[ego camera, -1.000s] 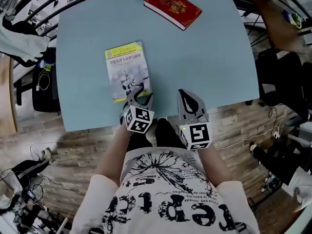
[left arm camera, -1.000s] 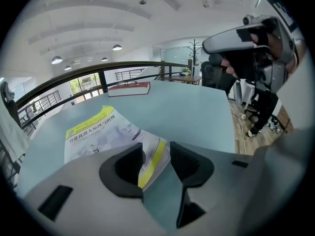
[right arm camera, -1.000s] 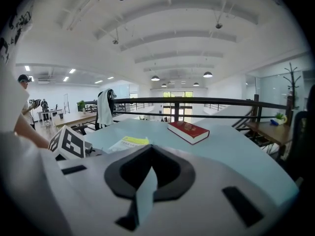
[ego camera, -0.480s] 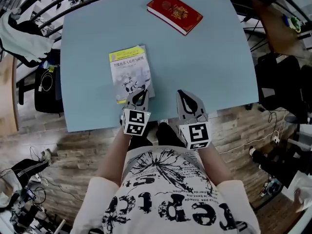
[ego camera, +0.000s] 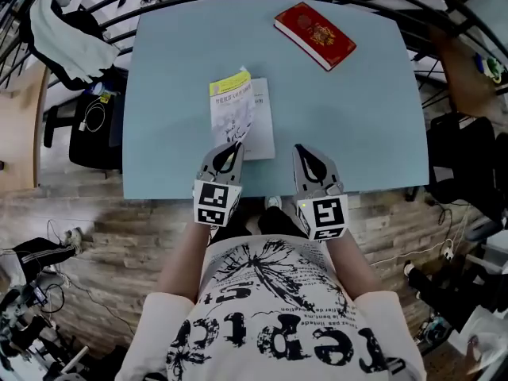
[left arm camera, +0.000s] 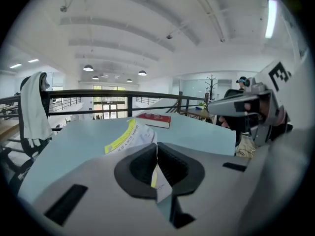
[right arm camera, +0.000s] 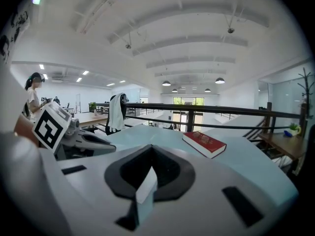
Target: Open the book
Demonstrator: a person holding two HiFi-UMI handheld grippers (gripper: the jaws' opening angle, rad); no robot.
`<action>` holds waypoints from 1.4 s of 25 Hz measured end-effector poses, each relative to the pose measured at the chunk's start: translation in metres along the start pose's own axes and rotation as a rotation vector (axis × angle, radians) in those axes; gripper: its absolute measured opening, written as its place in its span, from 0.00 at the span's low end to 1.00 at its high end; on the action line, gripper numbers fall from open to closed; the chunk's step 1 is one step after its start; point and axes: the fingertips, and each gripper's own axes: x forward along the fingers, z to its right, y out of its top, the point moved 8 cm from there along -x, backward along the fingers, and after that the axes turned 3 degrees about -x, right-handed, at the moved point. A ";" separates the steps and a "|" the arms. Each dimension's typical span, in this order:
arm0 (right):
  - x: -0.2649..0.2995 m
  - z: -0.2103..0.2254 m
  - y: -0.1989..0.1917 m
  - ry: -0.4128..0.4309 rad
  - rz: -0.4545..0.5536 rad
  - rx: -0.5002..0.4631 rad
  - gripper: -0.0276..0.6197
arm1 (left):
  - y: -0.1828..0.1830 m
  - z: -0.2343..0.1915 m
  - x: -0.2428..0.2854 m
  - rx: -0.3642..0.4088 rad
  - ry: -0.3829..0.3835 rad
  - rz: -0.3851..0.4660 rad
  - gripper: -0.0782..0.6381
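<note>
Cover of book (ego camera: 242,117), nipped between left gripper (left arm camera: 156,149) pads (left arm camera: 140,168): thin paper, slight gloss seen. Pages beneath: matt white paper. Gripper shells: grey plastic, smooth, matt. Pads black, rubbery look. Under both grippers, table (ego camera: 175,70): pale blue, smooth, matt. Far ahead of right gripper (ego camera: 308,151), red book (ego camera: 315,35): hard cover, faint sheen, gilt stamping. Below and behind grippers, floor (ego camera: 103,236): wood planks, worn grain.

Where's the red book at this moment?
Head view: the red book lies at the table's far right, apart from the white book whose cover the left hand-held gripper pinches.
</note>
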 end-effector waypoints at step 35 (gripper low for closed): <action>0.074 -0.122 0.012 0.133 -0.047 -0.045 0.06 | -0.143 -0.189 -0.082 -0.445 0.339 -0.259 0.16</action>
